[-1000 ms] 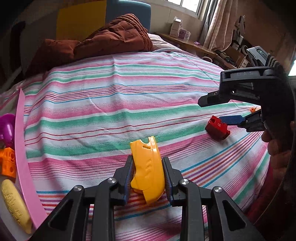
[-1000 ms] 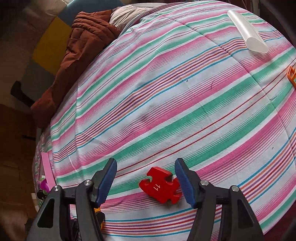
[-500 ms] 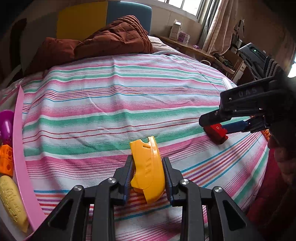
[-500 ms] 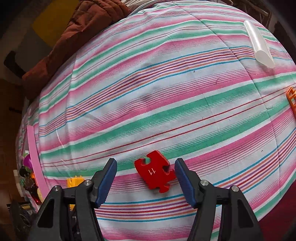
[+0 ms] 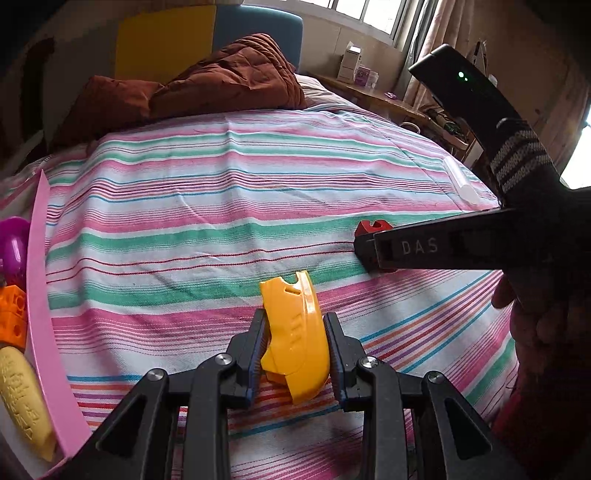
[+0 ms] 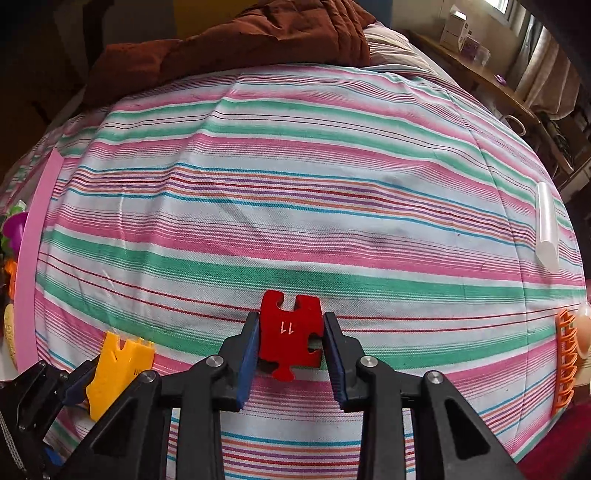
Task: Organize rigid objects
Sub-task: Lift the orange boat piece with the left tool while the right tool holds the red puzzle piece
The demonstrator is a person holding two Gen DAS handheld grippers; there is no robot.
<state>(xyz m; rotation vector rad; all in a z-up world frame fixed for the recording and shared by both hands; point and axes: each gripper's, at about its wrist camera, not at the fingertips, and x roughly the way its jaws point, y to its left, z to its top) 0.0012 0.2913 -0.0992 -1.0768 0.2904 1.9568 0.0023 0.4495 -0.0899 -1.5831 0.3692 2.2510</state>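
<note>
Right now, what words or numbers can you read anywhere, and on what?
"11" on the red puzzle piece, upside down in the right wrist view.
"DAS" on the right claw's black side.
Raised lettering on the pale yellow toy: unreadable.
Print on the boxes by the window: too small.

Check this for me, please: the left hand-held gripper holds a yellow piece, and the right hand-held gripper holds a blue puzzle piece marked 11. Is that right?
One detail is wrong: the puzzle piece in the right hand-held gripper is red, not blue; the right wrist view shows this. It is marked 11, and the left hand-held gripper does hold a yellow piece.
</note>
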